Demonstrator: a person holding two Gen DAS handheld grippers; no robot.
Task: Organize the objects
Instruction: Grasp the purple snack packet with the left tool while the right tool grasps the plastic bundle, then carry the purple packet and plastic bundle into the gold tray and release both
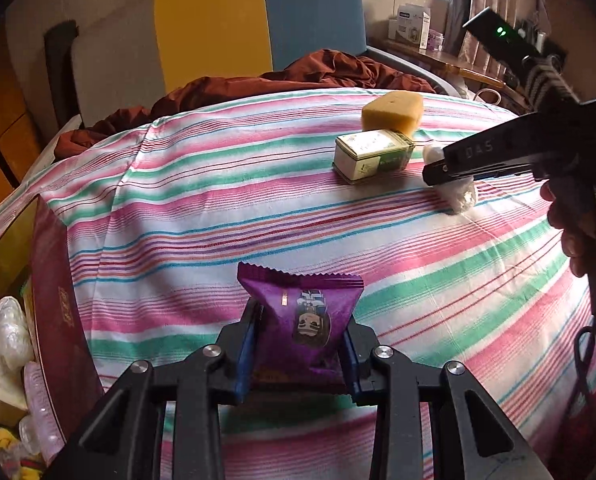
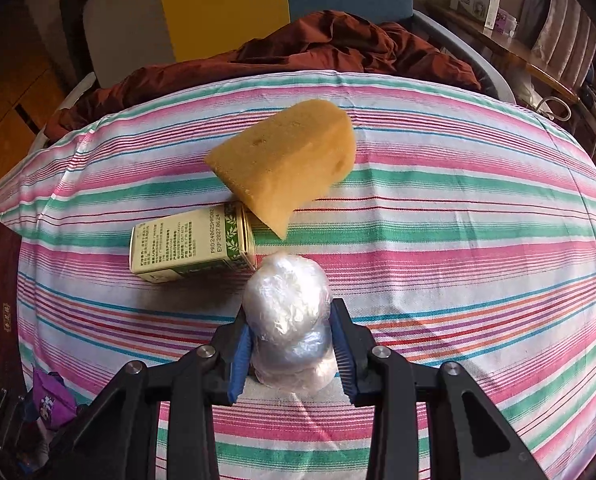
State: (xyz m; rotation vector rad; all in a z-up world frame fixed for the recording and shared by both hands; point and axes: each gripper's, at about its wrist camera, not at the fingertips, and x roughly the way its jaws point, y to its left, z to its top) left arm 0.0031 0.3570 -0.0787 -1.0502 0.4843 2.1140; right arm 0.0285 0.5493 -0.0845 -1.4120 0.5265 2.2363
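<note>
My left gripper is shut on a purple snack packet, held over the striped sheet. In the right wrist view my right gripper is shut on a crumpled clear plastic bundle that rests on the striped sheet. Just beyond it lies a cream and green tin on its side, with a yellow sponge behind it. The left wrist view shows the right gripper from the side on the plastic bundle, beside the tin and sponge.
A dark red box with wrapped items inside stands at the left edge of the bed. A rust-coloured blanket lies bunched at the far edge before a yellow and blue headboard. A person's hand holds the right gripper.
</note>
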